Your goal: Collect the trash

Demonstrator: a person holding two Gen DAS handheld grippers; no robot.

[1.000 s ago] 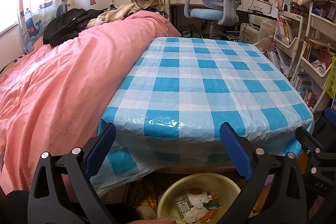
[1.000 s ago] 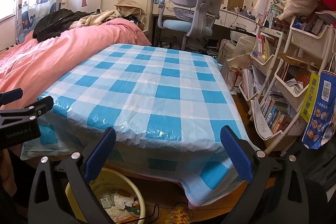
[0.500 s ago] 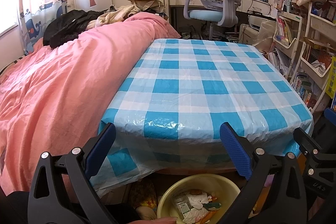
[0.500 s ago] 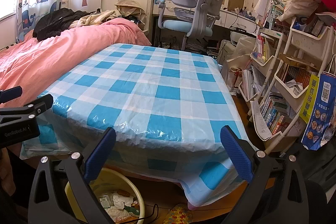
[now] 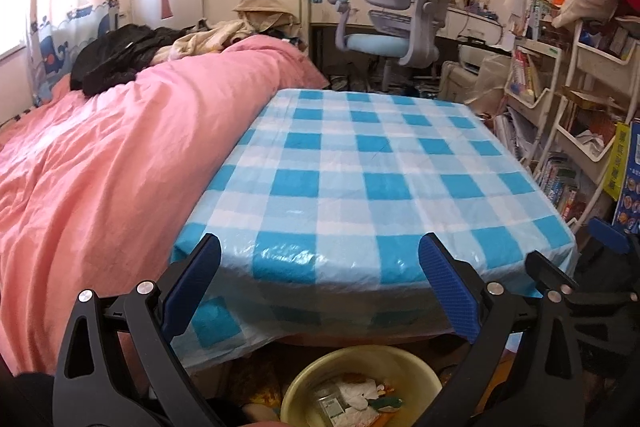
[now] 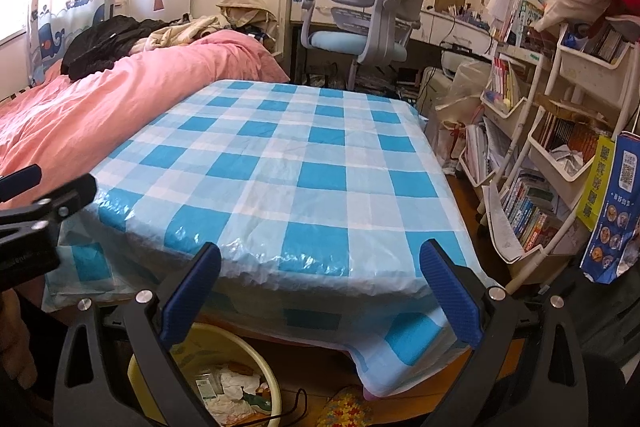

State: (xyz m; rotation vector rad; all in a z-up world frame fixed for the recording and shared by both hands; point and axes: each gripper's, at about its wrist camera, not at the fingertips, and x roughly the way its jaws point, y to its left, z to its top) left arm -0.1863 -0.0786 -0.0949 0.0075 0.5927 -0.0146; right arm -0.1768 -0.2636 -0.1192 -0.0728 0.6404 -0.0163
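Note:
A yellow basin sits on the floor below the table's near edge and holds crumpled paper and wrappers. It also shows in the right wrist view with the same trash. My left gripper is open and empty, held above the basin in front of the table edge. My right gripper is open and empty, just right of the basin. The left gripper shows at the left edge of the right wrist view. The blue checked tablecloth shows nothing lying on it.
A bed with a pink duvet borders the table on the left. A grey desk chair stands beyond the table. White shelves of books stand on the right. A coloured mat lies on the floor.
Both grippers have barely moved; the views tilt up very slightly. Both stay open and empty.

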